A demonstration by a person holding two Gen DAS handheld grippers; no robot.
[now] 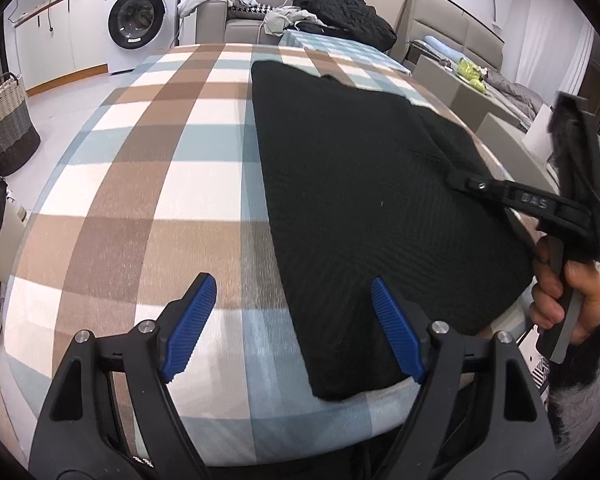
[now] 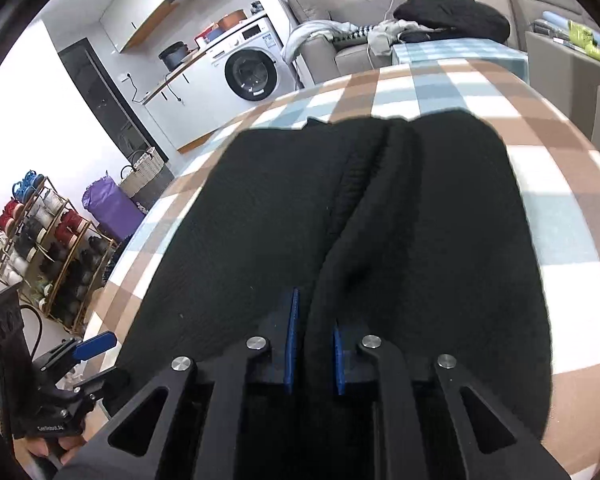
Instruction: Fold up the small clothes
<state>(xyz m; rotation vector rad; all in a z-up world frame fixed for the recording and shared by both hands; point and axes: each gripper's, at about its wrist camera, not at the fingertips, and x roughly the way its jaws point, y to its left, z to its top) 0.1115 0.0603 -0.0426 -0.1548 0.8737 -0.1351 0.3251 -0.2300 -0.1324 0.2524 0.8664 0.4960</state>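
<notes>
A: Why does the black garment (image 1: 364, 200) lie flat on the checked bench (image 1: 140, 200)?

B: For folding. The right tool (image 2: 315, 344) is clamped on a raised ridge of it; the left tool (image 1: 292, 320), fingers apart, holds nothing near its edge.

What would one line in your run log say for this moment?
task: fold small clothes | left gripper: open, over near edge of black garment | right gripper: shut on a garment fold | surface: checked cloth
</notes>
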